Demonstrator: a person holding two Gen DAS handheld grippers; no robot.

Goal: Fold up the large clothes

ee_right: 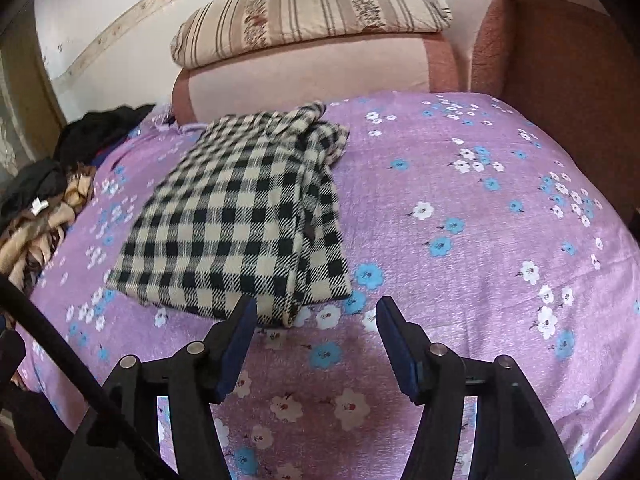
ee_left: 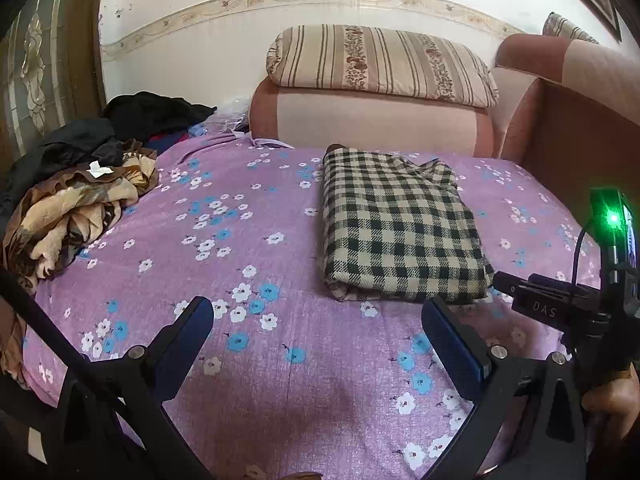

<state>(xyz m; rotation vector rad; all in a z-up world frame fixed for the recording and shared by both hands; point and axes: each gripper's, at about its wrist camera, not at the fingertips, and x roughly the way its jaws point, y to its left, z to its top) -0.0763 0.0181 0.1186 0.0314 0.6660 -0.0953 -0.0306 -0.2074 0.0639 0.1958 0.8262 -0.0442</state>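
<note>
Left tongs (ee_left: 316,312) wide, empty; right tongs (ee_right: 316,312) parted, clear of checked cloth (ee_right: 240,224).

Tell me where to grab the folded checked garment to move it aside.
Grip the checked garment at its near edge, thick and slightly raised off the purple sheet. Come in low from the front with the right gripper; its open jaws sit just short of that edge.
</note>
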